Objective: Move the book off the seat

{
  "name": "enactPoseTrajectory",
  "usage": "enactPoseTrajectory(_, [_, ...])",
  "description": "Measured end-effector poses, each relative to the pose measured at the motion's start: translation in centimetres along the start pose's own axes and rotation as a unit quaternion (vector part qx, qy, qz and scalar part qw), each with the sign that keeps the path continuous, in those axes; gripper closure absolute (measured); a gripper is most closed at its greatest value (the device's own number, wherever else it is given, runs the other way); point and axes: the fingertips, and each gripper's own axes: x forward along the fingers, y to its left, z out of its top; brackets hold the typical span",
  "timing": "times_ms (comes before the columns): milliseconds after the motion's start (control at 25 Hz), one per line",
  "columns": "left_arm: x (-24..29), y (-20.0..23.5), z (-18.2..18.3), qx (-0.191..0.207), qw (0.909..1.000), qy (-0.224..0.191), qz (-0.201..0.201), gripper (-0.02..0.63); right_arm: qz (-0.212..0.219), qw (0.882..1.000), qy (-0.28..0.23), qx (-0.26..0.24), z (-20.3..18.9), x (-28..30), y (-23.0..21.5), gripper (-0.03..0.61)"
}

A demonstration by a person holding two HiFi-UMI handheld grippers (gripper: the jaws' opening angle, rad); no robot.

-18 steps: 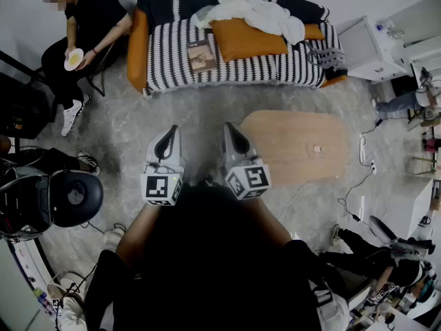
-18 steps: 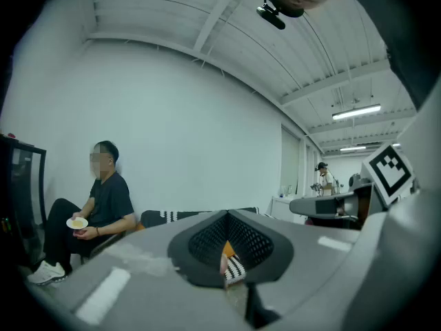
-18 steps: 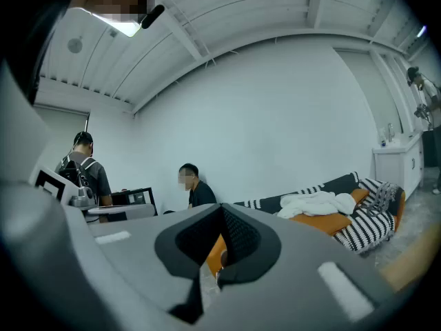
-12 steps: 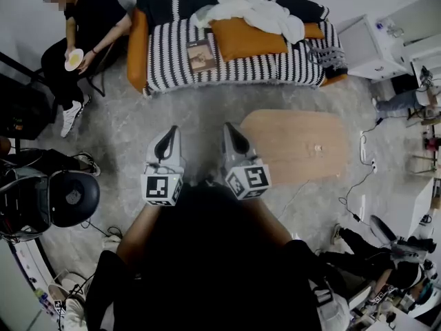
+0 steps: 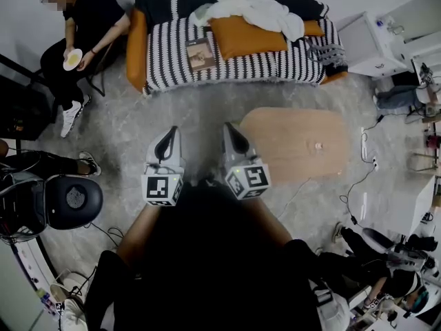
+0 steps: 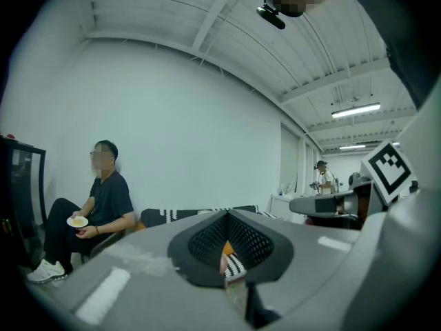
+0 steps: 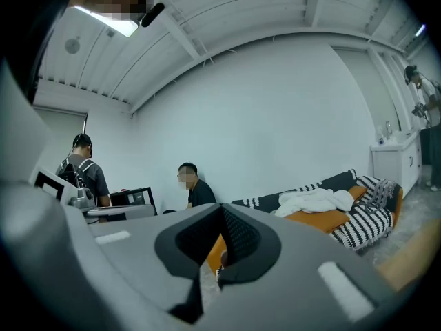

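Note:
The book (image 5: 200,54), tan with a picture on its cover, lies flat on the seat of the black-and-white striped sofa (image 5: 165,67), left of an orange cushion (image 5: 244,36). Both grippers hover side by side over the floor, well short of the sofa, and point toward it. My left gripper (image 5: 169,132) is shut with nothing in it, its jaws meeting in the left gripper view (image 6: 226,257). My right gripper (image 5: 231,128) is also shut and holds nothing (image 7: 219,254). Neither gripper view shows the book.
A white blanket (image 5: 255,9) lies over the sofa back and cushion. An oval wooden table (image 5: 300,145) stands right of the grippers. A seated person (image 5: 83,26) holds a plate left of the sofa. A black office chair (image 5: 72,200) is at the left, a white cabinet (image 5: 368,47) at the right.
Neither gripper has moved and both stay shut. The black office chair at the left has shifted slightly, and people at the lower right have moved.

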Motion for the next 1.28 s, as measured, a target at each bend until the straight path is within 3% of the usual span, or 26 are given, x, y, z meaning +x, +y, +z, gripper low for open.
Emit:
enactPoseTrajectory(400, [0.8,-0.9,-0.4,0.001,1.0,0.001,0.006,0.607,0.016,1.0,-0.005,-0.005,-0.2,-0.2,-0.8,0.571])
enactPoseTrajectory(1280, [2.9,-6.2,-1.3,0.011,0.9986,0.015,0.05,0.607,0.052,0.999,0.013,0.003,-0.9,-1.8,-7.0,0.571])
